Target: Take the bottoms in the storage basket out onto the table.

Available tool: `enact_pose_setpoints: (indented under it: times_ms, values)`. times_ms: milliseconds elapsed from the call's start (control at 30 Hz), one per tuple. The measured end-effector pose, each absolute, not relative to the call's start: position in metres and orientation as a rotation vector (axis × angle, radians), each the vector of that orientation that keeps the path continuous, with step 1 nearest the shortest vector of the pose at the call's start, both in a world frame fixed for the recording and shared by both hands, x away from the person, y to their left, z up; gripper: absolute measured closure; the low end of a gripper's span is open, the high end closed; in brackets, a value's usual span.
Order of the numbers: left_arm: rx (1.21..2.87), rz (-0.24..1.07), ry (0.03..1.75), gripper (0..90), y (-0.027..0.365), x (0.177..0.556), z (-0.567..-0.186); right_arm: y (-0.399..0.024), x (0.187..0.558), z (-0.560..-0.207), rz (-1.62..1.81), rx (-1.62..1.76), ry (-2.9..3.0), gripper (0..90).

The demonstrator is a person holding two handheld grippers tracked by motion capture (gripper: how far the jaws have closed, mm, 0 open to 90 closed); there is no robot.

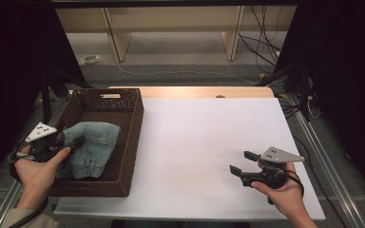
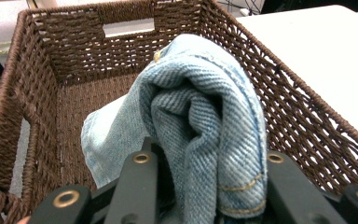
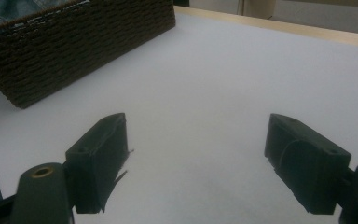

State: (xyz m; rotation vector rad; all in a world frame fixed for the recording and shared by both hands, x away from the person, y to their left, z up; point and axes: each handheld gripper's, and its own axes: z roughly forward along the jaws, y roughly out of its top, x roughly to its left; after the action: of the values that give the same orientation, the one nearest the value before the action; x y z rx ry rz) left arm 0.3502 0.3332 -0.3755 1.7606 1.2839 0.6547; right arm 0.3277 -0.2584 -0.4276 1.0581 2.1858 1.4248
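A folded pair of light blue jeans (image 1: pixel 91 146) lies inside the brown wicker basket (image 1: pixel 132 137) at the table's left. My left gripper (image 1: pixel 73 142) reaches into the basket from its left side and is shut on a thick fold of the jeans (image 2: pixel 205 130), with denim bulging up between its black jaws. My right gripper (image 1: pixel 240 162) rests over the white table (image 1: pixel 204 137) near the front right, open, with nothing between its fingers (image 3: pixel 100 158). It points left toward the basket (image 3: pixel 74 51).
The basket (image 2: pixel 303 116) has tall woven walls with handle cut-outs. Wooden shelf legs and loose cables lie on the floor beyond the table's far edge. Metal rails run along both sides of the table.
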Motion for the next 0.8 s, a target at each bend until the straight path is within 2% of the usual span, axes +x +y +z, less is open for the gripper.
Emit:
enact_pose_setpoints:
  times_ms: [800]
  values:
    - [1.696,0.695,1.275,70.1,0.333,0.350,-0.364,-0.258,0.328,-0.427,1.428,1.054,2.180,22.3]
